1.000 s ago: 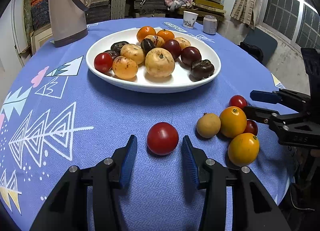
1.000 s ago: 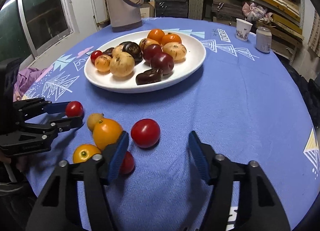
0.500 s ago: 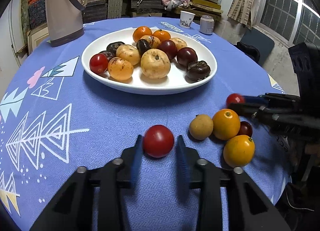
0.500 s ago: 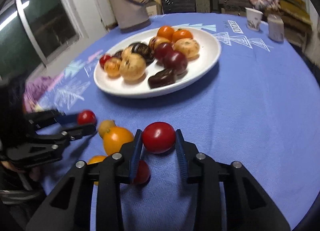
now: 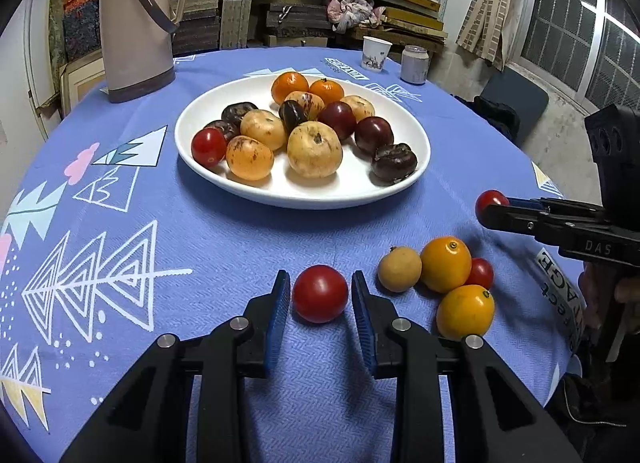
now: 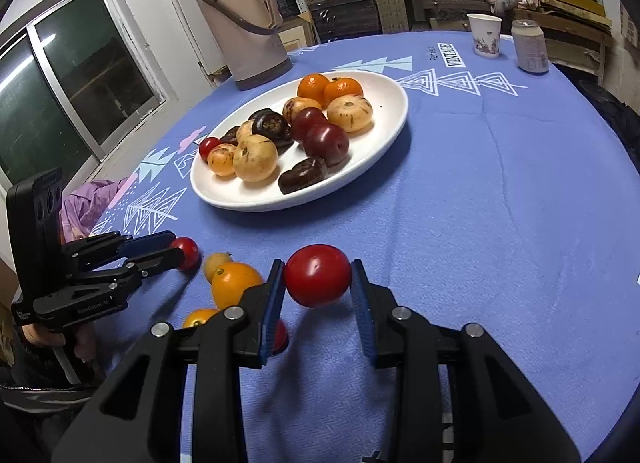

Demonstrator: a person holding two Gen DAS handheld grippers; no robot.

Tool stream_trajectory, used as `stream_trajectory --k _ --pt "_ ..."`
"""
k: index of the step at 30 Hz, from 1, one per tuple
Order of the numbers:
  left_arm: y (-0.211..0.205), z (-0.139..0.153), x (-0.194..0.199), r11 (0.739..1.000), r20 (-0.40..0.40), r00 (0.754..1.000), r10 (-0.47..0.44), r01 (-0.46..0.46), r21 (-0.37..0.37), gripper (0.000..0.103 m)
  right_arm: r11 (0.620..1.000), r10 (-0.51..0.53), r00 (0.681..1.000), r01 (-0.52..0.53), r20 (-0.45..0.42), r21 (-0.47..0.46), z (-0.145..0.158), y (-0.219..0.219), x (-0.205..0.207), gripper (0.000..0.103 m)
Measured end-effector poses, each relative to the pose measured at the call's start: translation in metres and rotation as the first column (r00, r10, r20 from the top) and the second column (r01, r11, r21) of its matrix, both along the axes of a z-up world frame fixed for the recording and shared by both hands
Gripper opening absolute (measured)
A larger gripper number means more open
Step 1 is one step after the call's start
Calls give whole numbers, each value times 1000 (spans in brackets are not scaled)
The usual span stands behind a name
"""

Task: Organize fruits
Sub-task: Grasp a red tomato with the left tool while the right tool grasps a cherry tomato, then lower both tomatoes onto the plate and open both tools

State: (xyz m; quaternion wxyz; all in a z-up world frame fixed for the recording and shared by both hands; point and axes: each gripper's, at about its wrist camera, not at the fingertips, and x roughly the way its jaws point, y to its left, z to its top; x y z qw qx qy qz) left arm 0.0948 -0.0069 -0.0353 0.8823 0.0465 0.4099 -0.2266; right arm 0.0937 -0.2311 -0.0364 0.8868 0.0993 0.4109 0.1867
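Closing on two tomatoes

Both grippers, spread a second ago, now pinch fruit. Left gripper [image 5: 320, 278] clamps the left tomato [image 5: 320, 294], which sits on the cloth. Right gripper [image 6: 318, 267] holds the right tomato [image 6: 317, 275] just clear of it. Loose fruits [image 5: 446, 269] lie between them. Next, probably, the plate [image 5: 320, 199] beyond.

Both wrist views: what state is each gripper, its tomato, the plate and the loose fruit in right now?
Left gripper: shut on left tomato.
Left tomato: gripped, apparently resting on the cloth.
Right gripper: shut on right tomato.
Right tomato: gripped, lifted clear of the cloth.
Plate: loaded with fruit.
Loose fruits: four, clustered on the cloth, ungripped.
Thermos: upright, lid on.
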Motion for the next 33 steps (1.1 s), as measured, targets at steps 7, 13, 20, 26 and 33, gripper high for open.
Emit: stream_trajectory --k 7,13,20,26,33 --pt "-3 -11 2 1000 -15 1000 -10 10 16 30 1000 0 1000 0 6 5 3 0 -2 33" --pt "-4 -12 1 999 5 1000 -16 15 35 28 1000 17 1000 -17 3 -16 1 6 -2 33" --pt "-4 -12 4 1000 -7 1000 -3 4 28 29 988 70 997 -66 18 -139 -2 25 -8 35" --pt "-4 -13 4 1000 -21 1000 2 -2 20 29 981 92 996 -91 -3 -169 -9 35 -11 39" --pt "-4 -14 6 1000 -22 1000 7 -7 7 29 997 70 997 -71 -39 -39 -14 25 -2 32"
